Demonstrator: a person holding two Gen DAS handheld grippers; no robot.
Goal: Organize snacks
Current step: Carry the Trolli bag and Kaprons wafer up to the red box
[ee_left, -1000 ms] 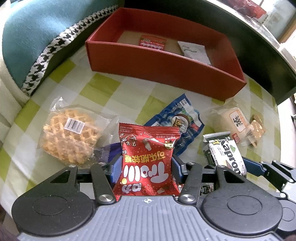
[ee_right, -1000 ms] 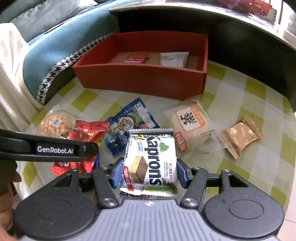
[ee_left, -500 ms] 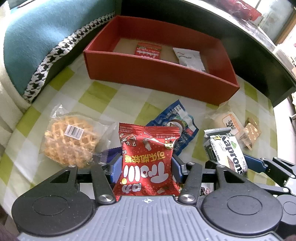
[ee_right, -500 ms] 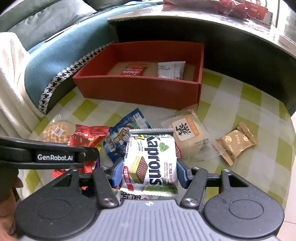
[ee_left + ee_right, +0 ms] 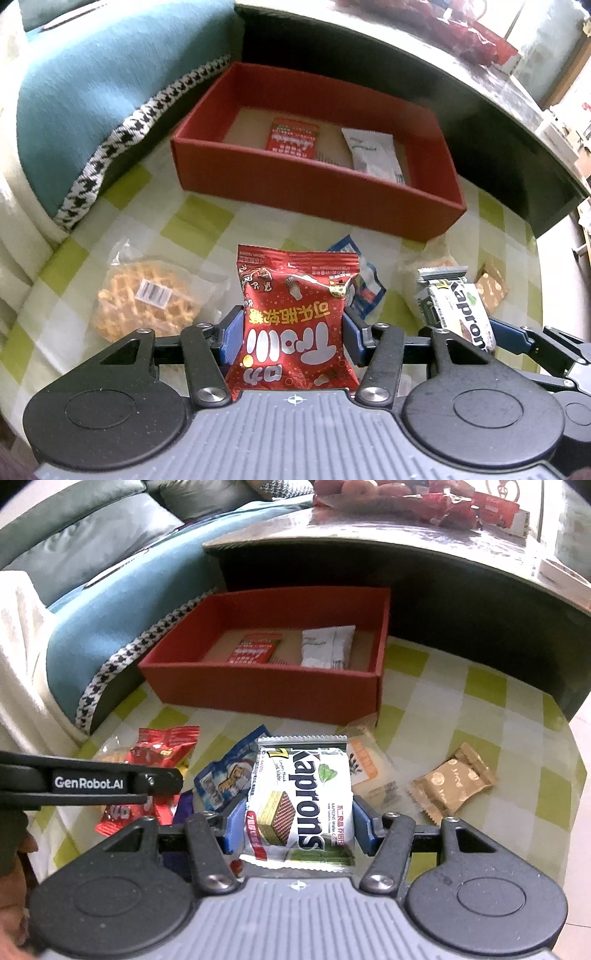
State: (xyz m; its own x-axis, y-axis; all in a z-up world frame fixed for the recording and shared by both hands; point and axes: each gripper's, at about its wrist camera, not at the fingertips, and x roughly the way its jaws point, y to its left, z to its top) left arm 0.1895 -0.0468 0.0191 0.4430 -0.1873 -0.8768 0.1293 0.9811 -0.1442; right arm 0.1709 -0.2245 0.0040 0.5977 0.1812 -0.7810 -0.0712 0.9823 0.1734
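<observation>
My left gripper [image 5: 293, 336] is shut on a red candy bag [image 5: 295, 317] and holds it above the checked cloth. My right gripper [image 5: 299, 819] is shut on a white Kaprons wafer pack [image 5: 301, 797], also raised; the pack shows in the left wrist view [image 5: 458, 306]. The red box [image 5: 314, 192] stands ahead, and also shows in the right wrist view [image 5: 266, 694]. It holds a red packet [image 5: 293, 138] and a white packet [image 5: 373, 151].
On the green-checked cloth [image 5: 480, 686] lie a wrapped waffle [image 5: 147, 299], a blue packet [image 5: 225, 771], an orange-labelled cake [image 5: 365, 764] and a gold packet [image 5: 452, 782]. A teal cushion [image 5: 92, 92] is left, and a dark table [image 5: 461, 590] stands behind the box.
Both grippers have risen and moved toward the red box with their packs still held. The loose snacks lie where they were.
</observation>
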